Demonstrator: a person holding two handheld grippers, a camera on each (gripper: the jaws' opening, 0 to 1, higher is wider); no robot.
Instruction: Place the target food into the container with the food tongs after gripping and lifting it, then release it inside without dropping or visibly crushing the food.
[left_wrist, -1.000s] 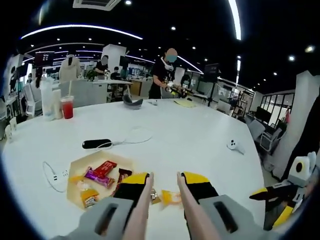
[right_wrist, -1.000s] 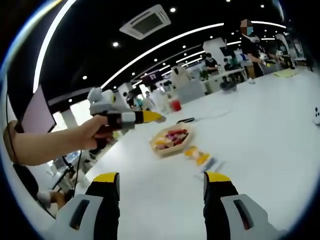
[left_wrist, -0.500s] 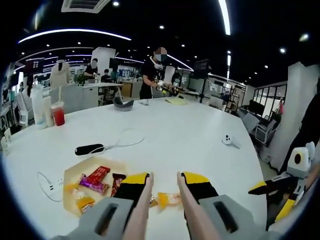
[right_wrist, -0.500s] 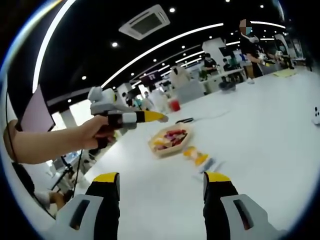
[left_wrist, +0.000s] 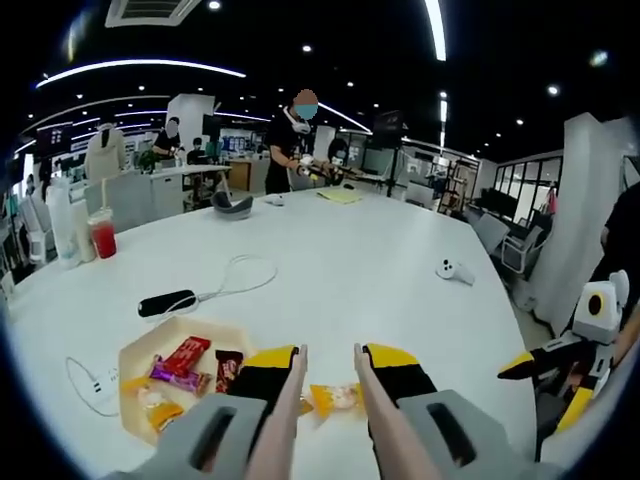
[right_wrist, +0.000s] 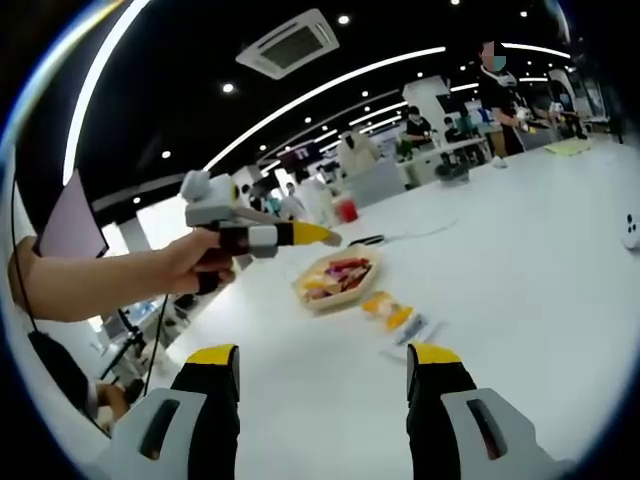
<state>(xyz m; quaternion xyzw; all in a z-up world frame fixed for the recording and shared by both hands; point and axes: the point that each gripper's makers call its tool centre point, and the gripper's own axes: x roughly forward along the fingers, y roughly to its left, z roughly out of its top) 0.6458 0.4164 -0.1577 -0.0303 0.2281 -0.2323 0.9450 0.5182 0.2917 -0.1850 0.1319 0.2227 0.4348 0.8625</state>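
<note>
The white surface (left_wrist: 380, 250) carries your hexagonal container (left_wrist: 135, 357) of wrapped snacks. Your left gripper (left_wrist: 328, 362) holds food tongs (left_wrist: 290, 400), jaws closed on them. The orange food packet (left_wrist: 335, 398) lies between the tong tips. Your right gripper (right_wrist: 323, 365) stands wide open, empty.

Left hand-held gripper (left_wrist: 328, 362) has drifted to the right along the bench (left_wrist: 360, 260), so the tray (left_wrist: 135, 355) of snacks now sits farther to its left than a second ago. Seen from the right hand-held gripper (right_wrist: 322, 362), the left one has edged forward, its yellow tip now above the tray's near side.
</note>
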